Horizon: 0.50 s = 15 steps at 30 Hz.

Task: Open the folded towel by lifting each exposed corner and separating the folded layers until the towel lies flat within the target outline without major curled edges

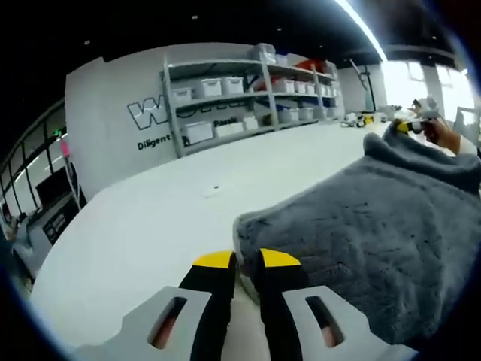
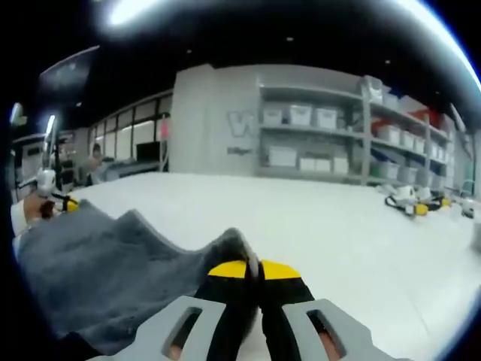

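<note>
Holding the grey towel (image 1: 376, 226) by two of its corners, we have it partly raised off the white table (image 1: 150, 226). In the left gripper view our left gripper (image 1: 246, 259) has its yellow-tipped jaws drawn close on the towel's near corner, the edge of the cloth sitting in the narrow gap between them, and the towel spreads away toward three o'clock. At about two o'clock in that view the right gripper (image 1: 412, 126) shows at the far corner, where the cloth rises to a peak. In the right gripper view the right gripper (image 2: 253, 268) is pressed together on a pinch of towel (image 2: 98, 278), which bunches up just above the tips and runs off toward nine o'clock, where the left gripper (image 2: 66, 203) shows beside a hand. We judge the towel to be soft, thick and limp: it sags between the two holds and wrinkles rather than keeping a shape, so it should be light but will drape and fold back on itself if let go carelessly. The plush pile looks grippy, not slippery, and nothing about it is fragile. The best hold seems to be right at the corners or along the hem, pinching a single layer. Shelves (image 1: 240, 98) with bins stand along the wall beyond the table.
</note>
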### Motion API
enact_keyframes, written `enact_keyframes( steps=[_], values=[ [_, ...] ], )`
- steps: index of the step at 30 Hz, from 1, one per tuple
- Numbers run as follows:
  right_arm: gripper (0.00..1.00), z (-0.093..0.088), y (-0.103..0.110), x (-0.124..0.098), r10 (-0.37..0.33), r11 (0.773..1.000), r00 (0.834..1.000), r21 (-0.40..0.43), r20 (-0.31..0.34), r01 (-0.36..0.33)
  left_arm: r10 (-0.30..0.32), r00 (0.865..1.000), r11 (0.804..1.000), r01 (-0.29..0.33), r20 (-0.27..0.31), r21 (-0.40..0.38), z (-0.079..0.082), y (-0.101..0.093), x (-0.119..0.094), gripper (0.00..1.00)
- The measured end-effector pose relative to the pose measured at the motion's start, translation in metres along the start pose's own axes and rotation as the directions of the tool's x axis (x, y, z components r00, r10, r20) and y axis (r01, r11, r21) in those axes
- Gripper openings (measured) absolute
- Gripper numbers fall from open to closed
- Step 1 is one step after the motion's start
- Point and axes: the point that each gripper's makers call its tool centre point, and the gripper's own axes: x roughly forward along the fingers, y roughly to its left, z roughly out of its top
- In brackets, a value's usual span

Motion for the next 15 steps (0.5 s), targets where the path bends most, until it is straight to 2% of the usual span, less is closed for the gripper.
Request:
enact_keyframes(
  steps=[8,15],
  values=[
    [0.0,-0.001,-0.025,0.016,-0.008,1.0,1.0,-0.001,-0.005,0.008,0.03,0.999,0.999,-0.03,-0.011,-0.013,-0.001,0.005,-0.005,0.02],
    [0.0,0.001,-0.036,0.023,-0.013,1.0,1.0,0.0,0.0,0.013,0.041,0.999,0.998,-0.041,0.015,-0.046,0.005,0.011,-0.012,0.02]
  ],
)
